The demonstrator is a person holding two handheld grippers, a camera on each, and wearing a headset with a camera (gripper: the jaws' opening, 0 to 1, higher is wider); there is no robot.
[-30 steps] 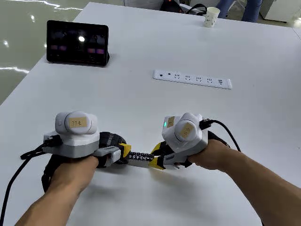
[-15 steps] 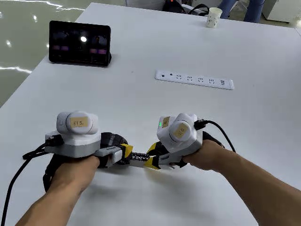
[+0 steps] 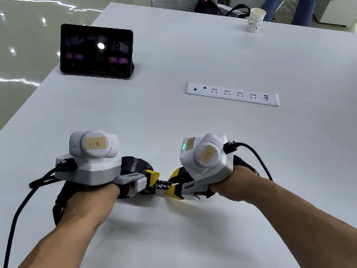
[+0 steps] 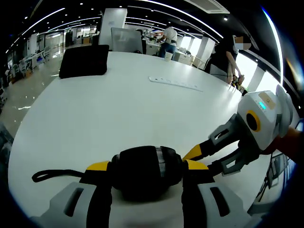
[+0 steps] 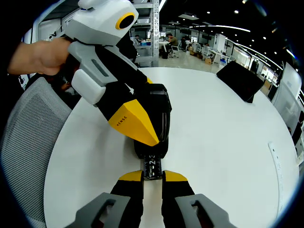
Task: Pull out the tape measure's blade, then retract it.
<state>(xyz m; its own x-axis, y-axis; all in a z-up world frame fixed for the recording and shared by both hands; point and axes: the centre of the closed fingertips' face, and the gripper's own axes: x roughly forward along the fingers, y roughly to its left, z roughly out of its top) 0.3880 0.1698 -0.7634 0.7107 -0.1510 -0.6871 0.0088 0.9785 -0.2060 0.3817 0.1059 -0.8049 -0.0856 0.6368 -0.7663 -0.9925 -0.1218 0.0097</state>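
Note:
My left gripper [image 3: 147, 180] is shut on the black tape measure [image 3: 136, 166], which rests low on the white table near its front edge. In the left gripper view the case [image 4: 147, 170] sits squeezed between the yellow-tipped jaws of that gripper [image 4: 146, 166]. My right gripper [image 3: 170, 190] is shut on the end of the blade [image 5: 152, 166], close against the case. Only a short stretch of blade with black markings shows between the case [image 5: 155, 118] and the right gripper [image 5: 152, 177]. The left gripper [image 5: 135, 124] comes in from the upper left of the right gripper view.
A dark tablet [image 3: 96, 51] stands at the far left, a white power strip [image 3: 232, 94] lies mid-table, and a paper cup [image 3: 256, 19] stands at the far edge. Black cables trail from both grippers. The table's left edge [image 3: 33, 95] drops to a glossy floor.
My right gripper has moved left toward the left one, and the stretch of blade showing between them has shortened. The left gripper has held still.

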